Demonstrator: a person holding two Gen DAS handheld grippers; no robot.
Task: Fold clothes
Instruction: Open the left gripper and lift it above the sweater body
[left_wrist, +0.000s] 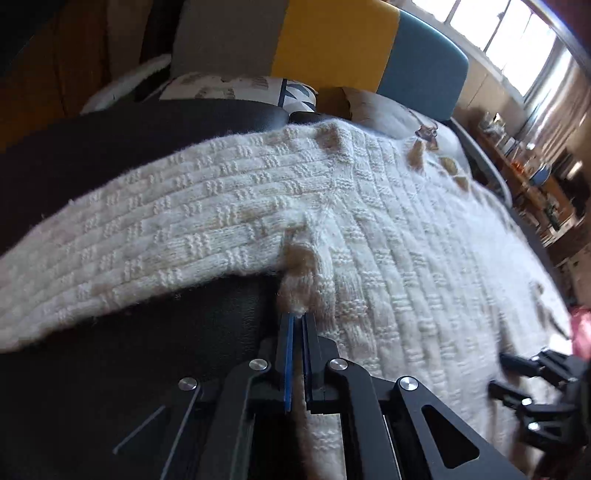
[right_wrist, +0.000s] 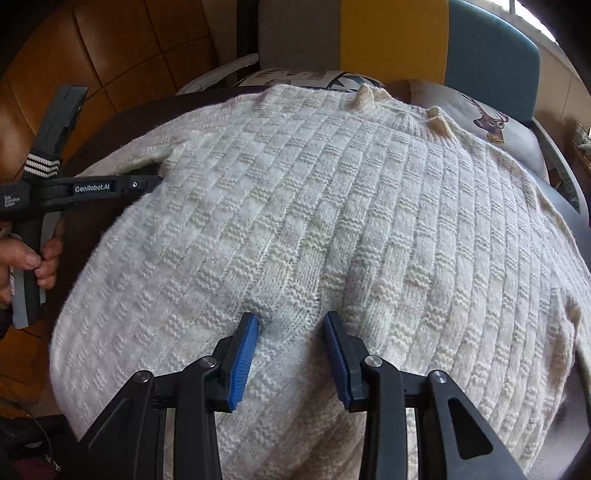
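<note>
So the sweater (right_wrist: 314, 221) is spread out flat on a dark padded surface (left_wrist: 110, 147), neck at the far end by the cushions (right_wrist: 480, 110), hem toward me. One sleeve (left_wrist: 129, 240) sticks out to the left, not folded in yet.

My left claw (left_wrist: 295, 314) is pinched tight, and it looks like it has a tuft of knit right at the armpit, where the sleeve meets the body. My right claw (right_wrist: 291, 325) is about half open, tips resting on the lower middle of the sweater with a little ridge of fabric bunched between the pads (right_wrist: 243, 354), but they aren't clamping it.

Progress-wise I'd say we're basically at the start: garment laid out, no fold made that I can see. Still to do, by my guess: sleeves in, sides over, then bottom up. The right sleeve I can't really make out from here.
</note>
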